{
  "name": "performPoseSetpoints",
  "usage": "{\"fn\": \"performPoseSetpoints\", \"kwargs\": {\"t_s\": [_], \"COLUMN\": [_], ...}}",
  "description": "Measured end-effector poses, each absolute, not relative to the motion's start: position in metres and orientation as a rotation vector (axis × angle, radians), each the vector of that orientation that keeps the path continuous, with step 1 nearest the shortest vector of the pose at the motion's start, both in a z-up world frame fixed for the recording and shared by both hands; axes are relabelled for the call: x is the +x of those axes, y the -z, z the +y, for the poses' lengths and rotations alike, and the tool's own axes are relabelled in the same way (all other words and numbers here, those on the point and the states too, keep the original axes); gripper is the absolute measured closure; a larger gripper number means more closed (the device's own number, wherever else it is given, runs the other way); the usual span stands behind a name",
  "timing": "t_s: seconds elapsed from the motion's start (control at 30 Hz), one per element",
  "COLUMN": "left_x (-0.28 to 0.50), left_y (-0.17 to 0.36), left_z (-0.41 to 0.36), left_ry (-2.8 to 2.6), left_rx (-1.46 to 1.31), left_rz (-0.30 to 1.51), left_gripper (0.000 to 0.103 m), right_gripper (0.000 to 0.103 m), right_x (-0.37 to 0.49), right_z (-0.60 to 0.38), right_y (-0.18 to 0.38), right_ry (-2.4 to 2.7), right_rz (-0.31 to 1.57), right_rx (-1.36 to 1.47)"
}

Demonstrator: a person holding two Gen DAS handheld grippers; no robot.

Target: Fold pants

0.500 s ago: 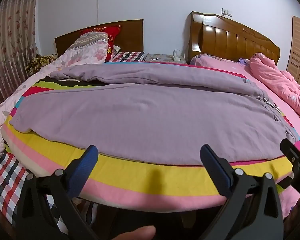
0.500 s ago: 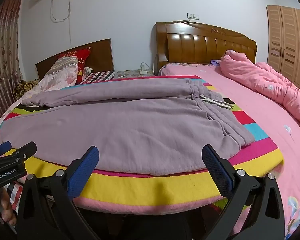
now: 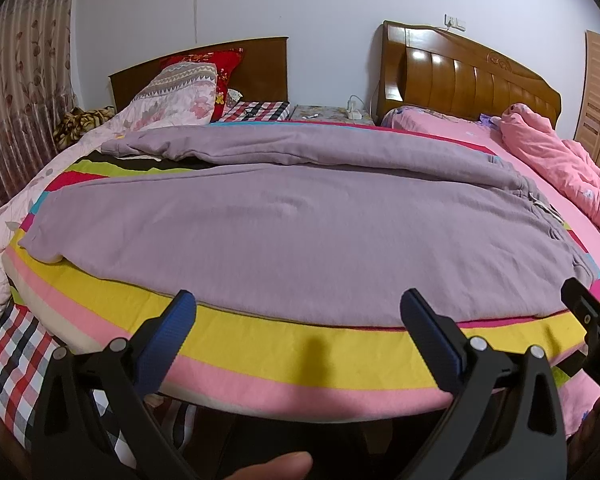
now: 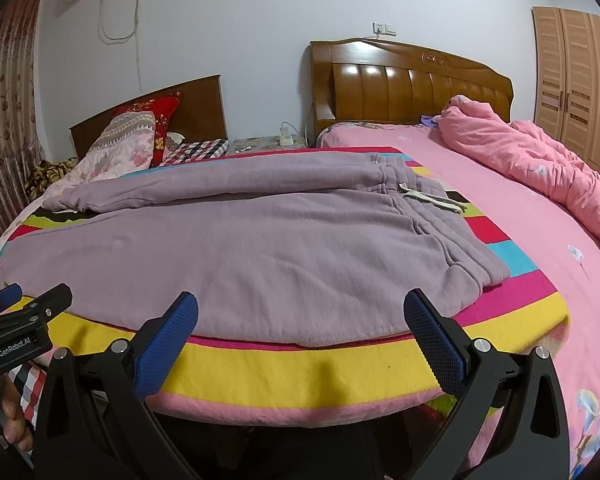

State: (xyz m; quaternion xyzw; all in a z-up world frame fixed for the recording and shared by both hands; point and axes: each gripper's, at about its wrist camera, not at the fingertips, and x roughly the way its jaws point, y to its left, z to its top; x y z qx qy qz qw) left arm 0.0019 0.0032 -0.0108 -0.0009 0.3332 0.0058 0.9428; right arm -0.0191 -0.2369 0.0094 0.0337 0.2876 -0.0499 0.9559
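Purple pants [image 3: 300, 220] lie flat across a striped blanket [image 3: 300, 348] (waistband to the right, cuffs probably left). Both grippers, left [image 3: 298, 320] and right [image 4: 300, 320], hover spread wide and empty.

wrist views, bed-foot, sharing pants [image 3: 292, 216]

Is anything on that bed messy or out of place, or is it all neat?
The purple sweatpants lie spread on the striped blanket, but the far leg is bunched and wrinkled near its cuff. The drawstring trails loose off the waistband. A pink quilt sits crumpled on the right.
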Motion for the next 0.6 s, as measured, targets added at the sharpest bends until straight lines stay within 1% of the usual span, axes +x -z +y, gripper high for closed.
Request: {"fn": "performPoseSetpoints", "kwargs": {"t_s": [0.6], "left_x": [0.0006], "left_y": [0.0146], "left_z": [0.0001], "left_ry": [-0.008], "left_rx": [0.017], "left_rz": [0.69], "left_gripper": [0.001], "right_gripper": [0.004], "right_x": [-0.022], "right_z": [-0.2435], "right_y": [-0.0128], "right_ry": [0.102], "right_rz": [0.597], "right_rx": [0.088]}}
